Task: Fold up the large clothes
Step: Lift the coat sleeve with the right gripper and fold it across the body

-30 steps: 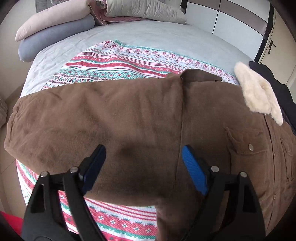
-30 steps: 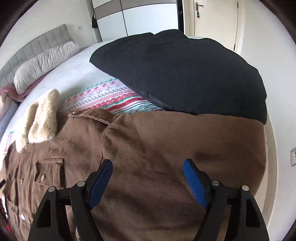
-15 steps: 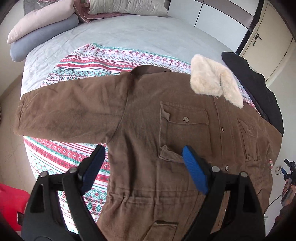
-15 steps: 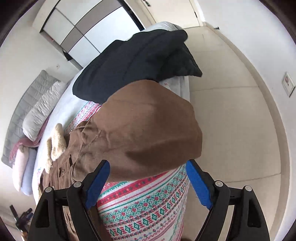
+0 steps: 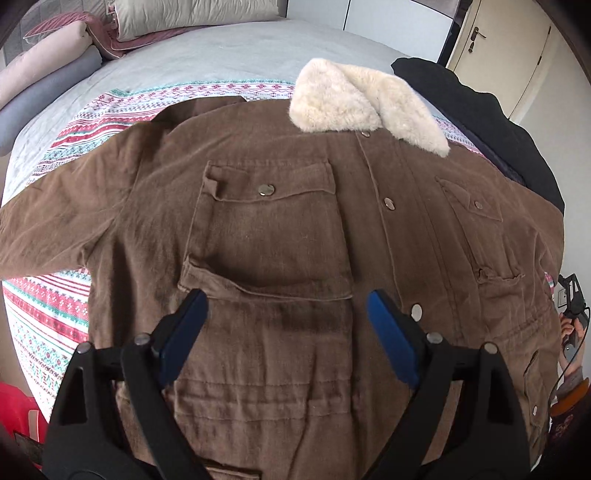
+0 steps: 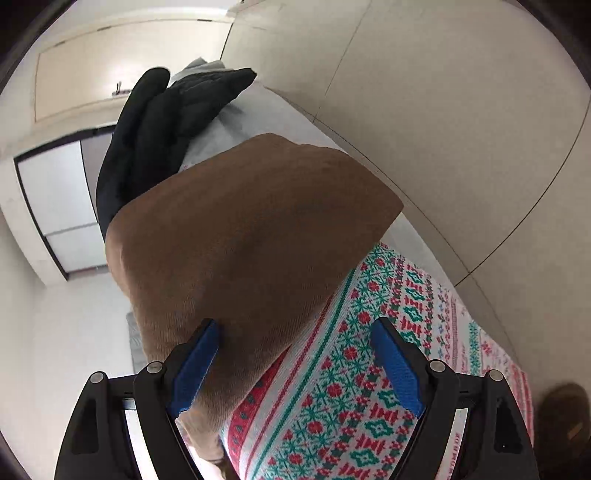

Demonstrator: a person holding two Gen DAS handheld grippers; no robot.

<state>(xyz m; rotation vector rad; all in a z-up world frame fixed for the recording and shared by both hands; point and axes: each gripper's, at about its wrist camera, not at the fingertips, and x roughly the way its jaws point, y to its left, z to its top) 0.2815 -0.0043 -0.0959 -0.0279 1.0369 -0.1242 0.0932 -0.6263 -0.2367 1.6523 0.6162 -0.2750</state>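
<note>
A brown corduroy jacket (image 5: 280,229) with a cream fleece collar (image 5: 354,99) lies front up and buttoned on a patterned blanket (image 5: 48,306), both sleeves spread out. My left gripper (image 5: 286,321) hovers open over the jacket's left-hand lower pocket, nothing between its blue pads. In the right wrist view, which is rolled over, the end of one brown sleeve (image 6: 251,229) drapes over the bed's edge onto the blanket (image 6: 369,387). My right gripper (image 6: 295,354) stands open there, its left pad (image 6: 195,369) close beside the sleeve cloth, not pressing on it.
A black quilted garment (image 5: 498,122) lies on the bed beyond the jacket's far sleeve (image 6: 166,122). Pillows (image 5: 184,14) are stacked at the head of the grey bed. Something red (image 5: 18,406) sits low at the left. Tiled floor (image 6: 461,129) runs beside the bed.
The left gripper slid from over the left sleeve across to the jacket's front. The right gripper rolled and dropped from above the other sleeve down to its end at the bed's edge.
</note>
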